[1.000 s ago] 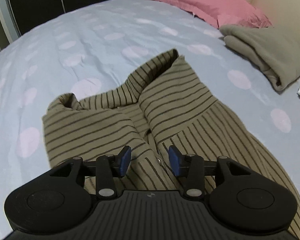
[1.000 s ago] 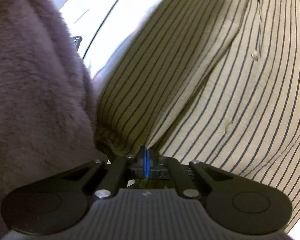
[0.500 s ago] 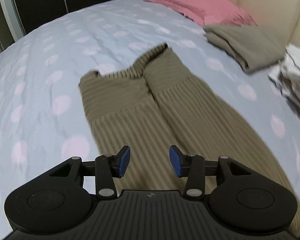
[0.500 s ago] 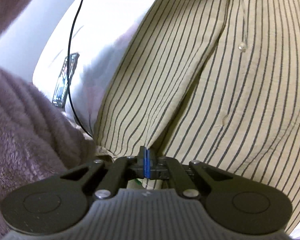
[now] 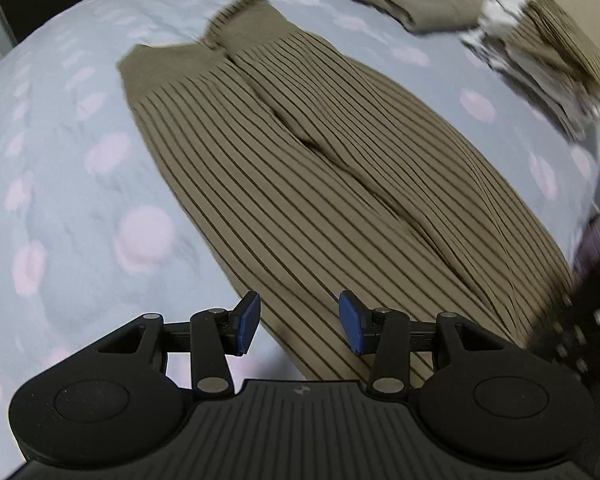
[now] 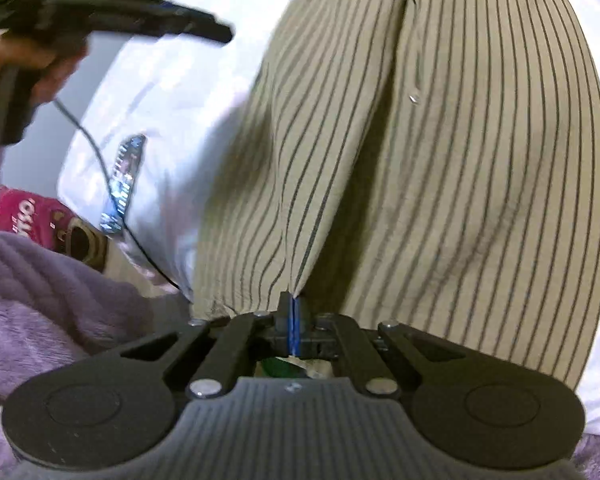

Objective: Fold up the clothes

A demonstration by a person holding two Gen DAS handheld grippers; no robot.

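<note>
- Left wrist view: the tan cotton shirt with thin dark stripes (image 5: 320, 168) is lying spread on the pale blue bed sheet with pink dots (image 5: 72, 184), its long axis running from the near edge away toward the far left, where both cuffed sleeves are sitting folded in across the body.
- The left tongs (image 5: 299, 328) are hovering released — blue pads well apart, nothing between them — just above the shirt's near left edge, so the cloth is stretching straight ahead of them.
- Off to the far right, a folded olive-grey garment (image 5: 412, 4) and a blurred stack of folded clothes (image 5: 548, 52) are resting on the bed, well apart from the shirt.
- Right wrist view: the right tongs (image 6: 294, 324) are clenched on a pinch of the same striped shirt (image 6: 460, 184) at its near hem, with a ridge of fabric rising from the pads.
- A hand (image 6: 24, 68) is gripping the other tool at upper left, above the sheet; a fluffy purple sleeve (image 6: 60, 300) is filling the lower left corner.
- Judging the coming move: both tongs are sitting at the shirt's near end, the right one already grasping. A fold along the long axis would be carrying this end toward the sleeves — the left tongs would need a matching pinch at their corner.
</note>
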